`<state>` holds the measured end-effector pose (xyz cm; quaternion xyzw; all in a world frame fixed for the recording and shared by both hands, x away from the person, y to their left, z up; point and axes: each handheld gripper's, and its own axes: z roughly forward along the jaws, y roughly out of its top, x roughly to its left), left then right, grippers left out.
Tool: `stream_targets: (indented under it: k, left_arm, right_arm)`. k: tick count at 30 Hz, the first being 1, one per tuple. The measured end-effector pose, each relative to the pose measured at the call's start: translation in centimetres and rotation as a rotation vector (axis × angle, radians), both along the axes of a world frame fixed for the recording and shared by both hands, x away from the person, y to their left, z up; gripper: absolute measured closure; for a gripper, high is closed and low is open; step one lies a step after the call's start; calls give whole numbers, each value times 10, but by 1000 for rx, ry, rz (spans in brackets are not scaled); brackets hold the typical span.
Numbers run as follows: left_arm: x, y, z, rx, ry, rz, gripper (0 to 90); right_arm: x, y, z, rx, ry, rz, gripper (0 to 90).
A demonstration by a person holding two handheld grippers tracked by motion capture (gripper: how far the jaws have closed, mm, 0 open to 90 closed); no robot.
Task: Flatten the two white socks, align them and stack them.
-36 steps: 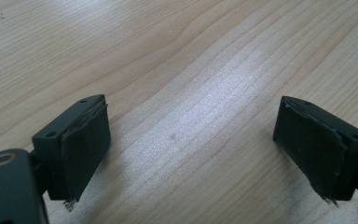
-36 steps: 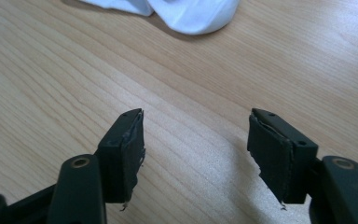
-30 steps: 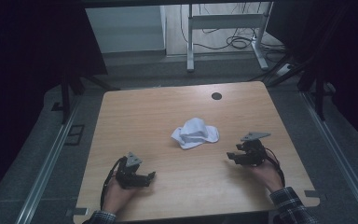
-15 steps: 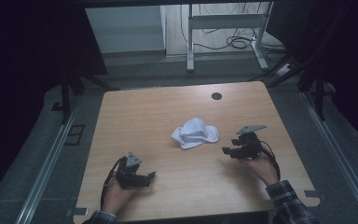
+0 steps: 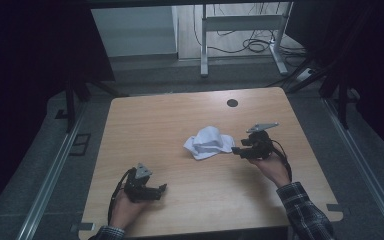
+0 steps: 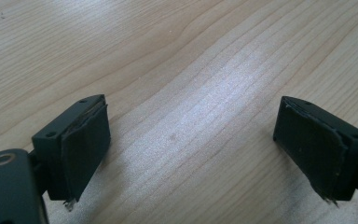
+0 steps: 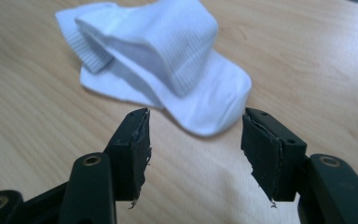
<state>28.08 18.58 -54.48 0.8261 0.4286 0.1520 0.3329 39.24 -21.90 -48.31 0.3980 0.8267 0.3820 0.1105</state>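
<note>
White socks (image 5: 209, 142) lie crumpled in a small heap near the middle of the wooden table (image 5: 180, 120). My right gripper (image 5: 236, 149) hovers just right of the heap, pointing left at it; its jaws have just been closing a little and still stand open with nothing between them. In the right gripper view the socks (image 7: 168, 60) lie just beyond the fingertips (image 7: 137, 140), the rounded toe end nearest. My left gripper (image 5: 162, 188) rests near the front left of the table, open over bare wood (image 6: 191, 93).
A dark round hole (image 5: 232, 103) sits in the table near its far edge. Beyond the table stands a metal desk frame (image 5: 240, 30) with cables on the floor. Dark curtains flank both sides.
My right gripper has moved left and slightly up, from the table's right part toward the socks. The left gripper has stayed where it was.
</note>
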Motion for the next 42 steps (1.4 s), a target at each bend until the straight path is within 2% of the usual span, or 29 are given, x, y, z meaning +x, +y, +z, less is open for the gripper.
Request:
stream_targets:
  k: [11, 22, 26, 31, 32, 34, 37, 39, 42]
  left_arm:
    - [0, 0, 0, 1, 0, 0, 108]
    - [0, 0, 0, 3, -1, -2, 108]
    - [0, 0, 0, 0, 0, 0, 108]
    - [0, 0, 0, 0, 0, -1, 106]
    - [0, 0, 0, 1, 0, -1, 103]
    - [0, 0, 0, 1, 0, -1, 103]
    - [0, 0, 0, 1, 0, -1, 103]
    - [0, 0, 0, 1, 0, -1, 103]
    - [0, 0, 0, 1, 0, -1, 103]
  right_arm:
    - [24, 22, 12, -23, -23, -12, 430]
    - [48, 44, 8, -41, -31, -30, 450]
    - [57, 54, 0, -63, -30, -41, 446]
    - [64, 63, -17, -82, -6, -42, 441]
    - [65, 66, -23, -86, -1, -40, 441]
    - [65, 67, -25, -87, 2, -35, 441]
    - [66, 73, -34, -118, 3, -25, 451]
    - [66, 74, -38, -123, 1, -19, 483]
    - [65, 76, -41, -132, 4, -12, 601]
